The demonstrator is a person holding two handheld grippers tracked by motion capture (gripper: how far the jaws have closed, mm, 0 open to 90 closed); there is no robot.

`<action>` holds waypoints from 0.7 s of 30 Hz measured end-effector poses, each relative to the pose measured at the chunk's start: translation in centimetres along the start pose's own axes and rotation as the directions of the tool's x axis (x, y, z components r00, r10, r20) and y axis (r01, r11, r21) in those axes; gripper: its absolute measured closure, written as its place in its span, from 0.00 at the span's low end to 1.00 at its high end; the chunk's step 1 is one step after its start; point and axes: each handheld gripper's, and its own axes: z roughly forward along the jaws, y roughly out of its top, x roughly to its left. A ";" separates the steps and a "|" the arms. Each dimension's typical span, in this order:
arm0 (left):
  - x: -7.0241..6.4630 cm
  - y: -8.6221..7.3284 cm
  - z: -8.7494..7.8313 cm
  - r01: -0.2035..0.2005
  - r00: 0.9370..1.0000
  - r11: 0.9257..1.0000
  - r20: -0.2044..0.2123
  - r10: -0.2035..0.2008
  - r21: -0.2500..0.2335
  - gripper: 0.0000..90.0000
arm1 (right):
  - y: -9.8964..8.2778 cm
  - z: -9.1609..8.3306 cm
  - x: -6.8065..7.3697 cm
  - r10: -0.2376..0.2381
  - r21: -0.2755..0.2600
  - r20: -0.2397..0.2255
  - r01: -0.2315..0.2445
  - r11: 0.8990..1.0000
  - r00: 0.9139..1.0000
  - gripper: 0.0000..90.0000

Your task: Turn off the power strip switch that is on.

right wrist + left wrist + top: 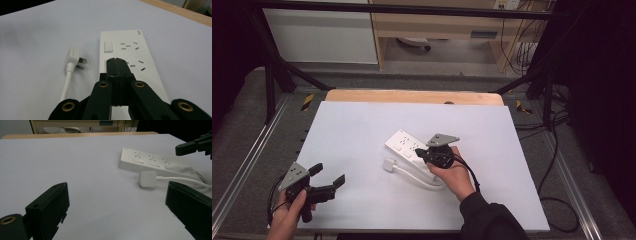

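A white power strip (408, 146) lies flat and slanted a little right of the middle of the white table surface (362, 125), its socket face up. Its white cable (417, 176) loops off the near end and curls back to a white plug (389, 164), which rests on the surface just beside the strip's near left edge, apart from it. In the right gripper view the plug (75, 58) lies on its side with the metal pins toward the strip (130, 52). The right gripper (427, 155) hovers over the strip's near half, its two black jaws pressed flat together with nothing between them; whether the tips touch the strip I cannot tell. The left gripper (328, 177) rests at the near left corner of the surface, well apart from the strip, its jaws spread wide and holding nothing. The white sheet covers a wooden tabletop (412, 96) whose far edge shows bare. Around it run a black frame (272, 75) and grey floor padding; beyond stand pale wooden shelving (437, 25) and a white cabinet (322, 35), with cables (552, 165) trailing at the right.
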 end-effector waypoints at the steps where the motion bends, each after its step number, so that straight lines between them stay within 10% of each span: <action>1: 0.0 0.0 0.0 0.000 1.000 1.000 0.000 0.000 0.000 0.06 | 0.0 0.0 0.0 0.000 0.000 0.000 0.000 1.000 1.000 1.00; 21: 0.0 0.0 0.0 -0.009 1.000 1.000 0.008 0.009 0.000 0.06 | -0.8 1.7 0.5 -0.008 0.066 -0.004 0.008 0.998 1.000 1.00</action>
